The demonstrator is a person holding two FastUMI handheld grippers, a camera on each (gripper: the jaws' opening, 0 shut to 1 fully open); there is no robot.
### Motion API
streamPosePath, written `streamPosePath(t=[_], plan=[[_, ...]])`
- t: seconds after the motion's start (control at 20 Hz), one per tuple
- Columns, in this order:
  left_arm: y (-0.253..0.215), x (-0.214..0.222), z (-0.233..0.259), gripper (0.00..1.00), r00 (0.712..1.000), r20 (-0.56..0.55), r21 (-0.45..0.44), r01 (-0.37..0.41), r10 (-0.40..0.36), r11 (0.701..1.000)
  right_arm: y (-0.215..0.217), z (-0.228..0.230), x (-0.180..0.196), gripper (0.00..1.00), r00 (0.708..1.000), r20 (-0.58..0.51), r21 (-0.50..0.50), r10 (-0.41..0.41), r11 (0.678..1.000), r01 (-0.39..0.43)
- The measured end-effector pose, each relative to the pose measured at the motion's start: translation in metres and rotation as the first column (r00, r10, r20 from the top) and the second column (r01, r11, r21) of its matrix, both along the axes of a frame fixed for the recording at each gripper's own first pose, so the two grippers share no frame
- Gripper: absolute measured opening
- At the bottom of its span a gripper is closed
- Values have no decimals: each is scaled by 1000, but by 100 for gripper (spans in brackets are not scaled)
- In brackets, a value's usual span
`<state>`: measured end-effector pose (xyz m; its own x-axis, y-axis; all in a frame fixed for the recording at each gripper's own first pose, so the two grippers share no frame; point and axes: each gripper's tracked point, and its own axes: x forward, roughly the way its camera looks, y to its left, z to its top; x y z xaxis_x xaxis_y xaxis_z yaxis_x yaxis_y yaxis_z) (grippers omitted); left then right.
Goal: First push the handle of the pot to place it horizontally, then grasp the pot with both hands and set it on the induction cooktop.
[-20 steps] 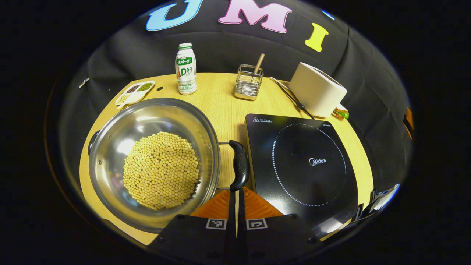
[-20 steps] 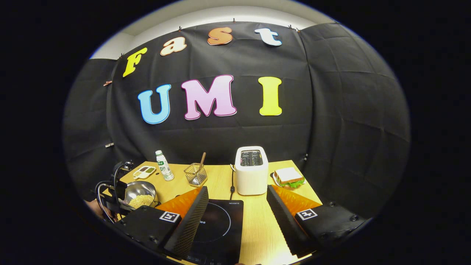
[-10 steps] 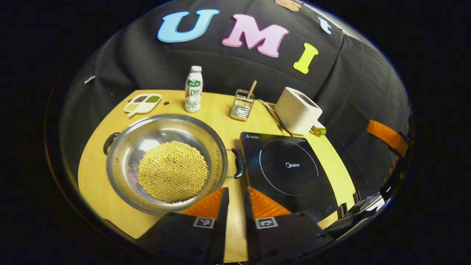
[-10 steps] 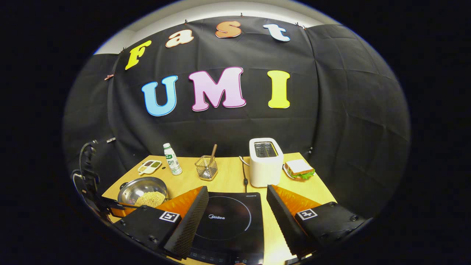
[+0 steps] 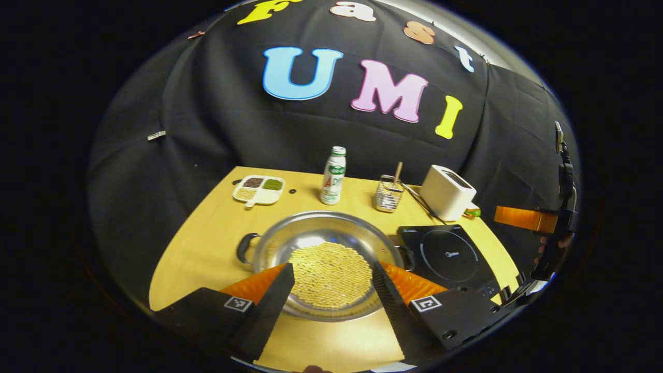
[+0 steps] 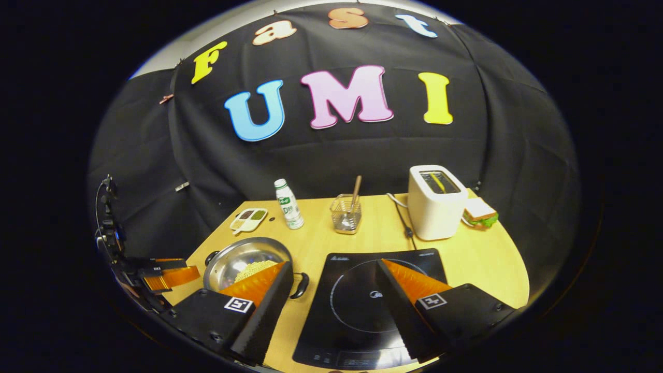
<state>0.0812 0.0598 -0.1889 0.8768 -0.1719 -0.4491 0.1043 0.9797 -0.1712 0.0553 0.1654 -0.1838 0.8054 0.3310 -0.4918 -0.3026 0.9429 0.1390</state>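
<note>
Pot (image 5: pixel 331 259) between open hand-held gripper (image 5: pixel 331 290) fingers

The left gripper (image 5: pixel 331 282) has been drawn back from the pot's (image 5: pixel 326 259) right handle (image 5: pixel 409 257), its jaws now opened wide.

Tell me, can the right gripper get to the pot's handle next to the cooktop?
Probably yes. The right gripper hangs open above the induction cooktop, and the pot's near handle sits just beside it, with bare table between them. Nothing blocks the way.
</note>
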Motion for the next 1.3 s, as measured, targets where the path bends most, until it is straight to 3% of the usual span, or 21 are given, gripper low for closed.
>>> streamPosePath(t=[0.25, 0.45, 0.7, 1.1, 1.3], plan=[[71, 14, -20, 95, 999, -22, 14, -42, 42, 999, 64, -44, -5, 100, 989, -111, -34, 95, 994, -99], [94, 38, -40, 95, 999, -26, 26, -18, 18, 999, 87, -81, 5, 99, 975, -202, -33, 96, 994, -105], [100, 72, -66, 96, 998, -48, 34, 48, -46, 998, 100, -126, 23, 100, 943, -327, -10, 54, 998, -60], [90, 112, -103, 95, 986, -103, 21, 135, -132, 991, 108, -173, 27, 99, 909, -417, -61, 17, 997, -46], [85, 120, -126, 96, 973, -158, -13, 168, -167, 986, 111, -188, 29, 99, 906, -424, -106, 3, 993, -53]])
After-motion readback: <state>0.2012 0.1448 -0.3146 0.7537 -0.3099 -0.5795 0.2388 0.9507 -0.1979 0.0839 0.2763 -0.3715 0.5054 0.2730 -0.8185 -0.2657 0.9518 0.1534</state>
